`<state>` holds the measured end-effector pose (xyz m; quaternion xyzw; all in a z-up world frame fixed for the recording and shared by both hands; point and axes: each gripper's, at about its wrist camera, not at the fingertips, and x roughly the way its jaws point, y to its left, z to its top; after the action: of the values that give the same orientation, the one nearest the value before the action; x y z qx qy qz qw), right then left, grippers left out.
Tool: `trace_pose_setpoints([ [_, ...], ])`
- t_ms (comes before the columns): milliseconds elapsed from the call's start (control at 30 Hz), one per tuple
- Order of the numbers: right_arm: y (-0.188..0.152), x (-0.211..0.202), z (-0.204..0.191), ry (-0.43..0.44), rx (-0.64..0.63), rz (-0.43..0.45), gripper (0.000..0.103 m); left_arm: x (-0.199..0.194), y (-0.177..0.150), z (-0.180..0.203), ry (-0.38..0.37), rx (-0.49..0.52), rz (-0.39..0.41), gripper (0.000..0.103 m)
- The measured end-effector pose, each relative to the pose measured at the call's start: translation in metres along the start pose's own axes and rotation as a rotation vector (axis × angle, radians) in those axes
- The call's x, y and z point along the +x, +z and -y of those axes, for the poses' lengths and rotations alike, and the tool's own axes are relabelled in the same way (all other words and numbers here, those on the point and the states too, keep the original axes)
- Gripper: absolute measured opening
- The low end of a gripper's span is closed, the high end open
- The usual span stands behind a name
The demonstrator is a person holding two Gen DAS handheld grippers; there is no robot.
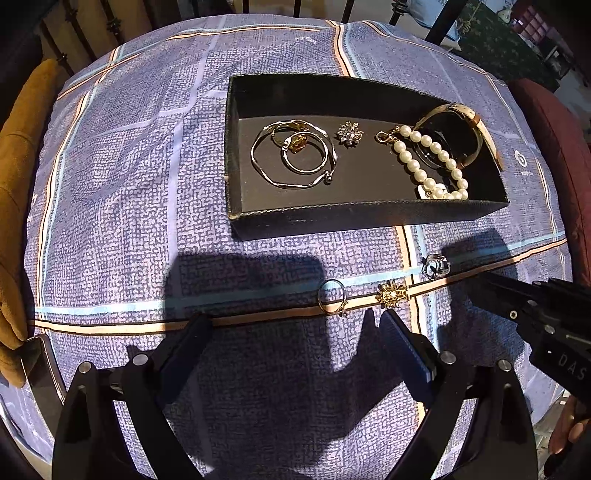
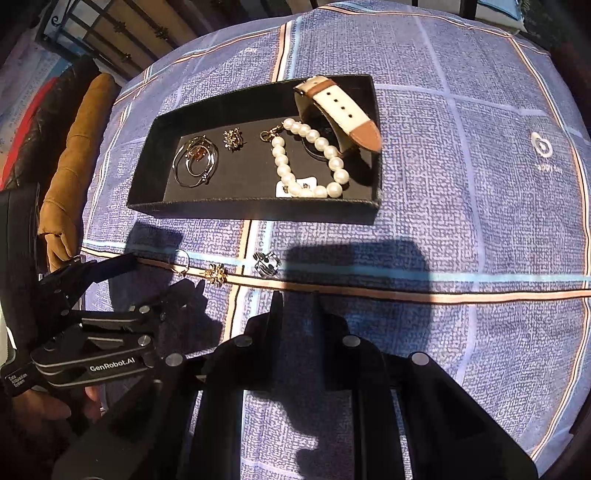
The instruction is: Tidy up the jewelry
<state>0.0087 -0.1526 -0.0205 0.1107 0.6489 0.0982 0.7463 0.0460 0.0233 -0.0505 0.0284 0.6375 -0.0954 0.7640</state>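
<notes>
A black tray (image 1: 332, 216) (image 2: 258, 212) on the blue cloth holds gold bangles (image 1: 293, 155) (image 2: 195, 162), a crystal brooch (image 1: 349, 133) (image 2: 232, 139), a pearl bracelet (image 1: 428, 162) (image 2: 310, 162) and a watch with a white strap (image 1: 469, 122) (image 2: 340, 107). In front of the tray lie a gold ring (image 1: 332, 297) (image 2: 181, 263), a gold flower brooch (image 1: 391, 293) (image 2: 217, 275) and a silver ring (image 1: 436, 266) (image 2: 266, 263). My left gripper (image 1: 295, 325) is open and empty, just short of the gold ring. My right gripper (image 2: 295, 299) is nearly shut and empty, near the silver ring.
A mustard cushion (image 1: 18, 184) (image 2: 74, 155) lies at the table's left edge. A dark red chair (image 1: 554, 155) stands to the right. A phone (image 1: 40, 369) lies at the near left corner. A dark railing (image 2: 110, 33) runs behind the table.
</notes>
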Motion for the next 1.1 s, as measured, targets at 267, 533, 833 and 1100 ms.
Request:
trace_pose_setpoints([
  [267,0.003,0.000,-0.008,0.018,-0.016,0.004,0.030,0.005,0.000,0.024,0.028,0.020,0.011,0.092],
  [533,0.016,0.001,-0.014,-0.001,-0.035,0.006,0.042,0.002,0.015,0.029,0.022,0.046,0.071,0.063],
  [833,0.012,0.003,-0.011,-0.003,-0.032,-0.002,0.050,-0.003,0.019,0.029,0.010,0.044,0.075,0.044],
  [1100,0.009,0.001,-0.012,-0.001,-0.031,0.000,0.055,-0.006,0.009,0.016,-0.074,0.034,0.070,0.014],
])
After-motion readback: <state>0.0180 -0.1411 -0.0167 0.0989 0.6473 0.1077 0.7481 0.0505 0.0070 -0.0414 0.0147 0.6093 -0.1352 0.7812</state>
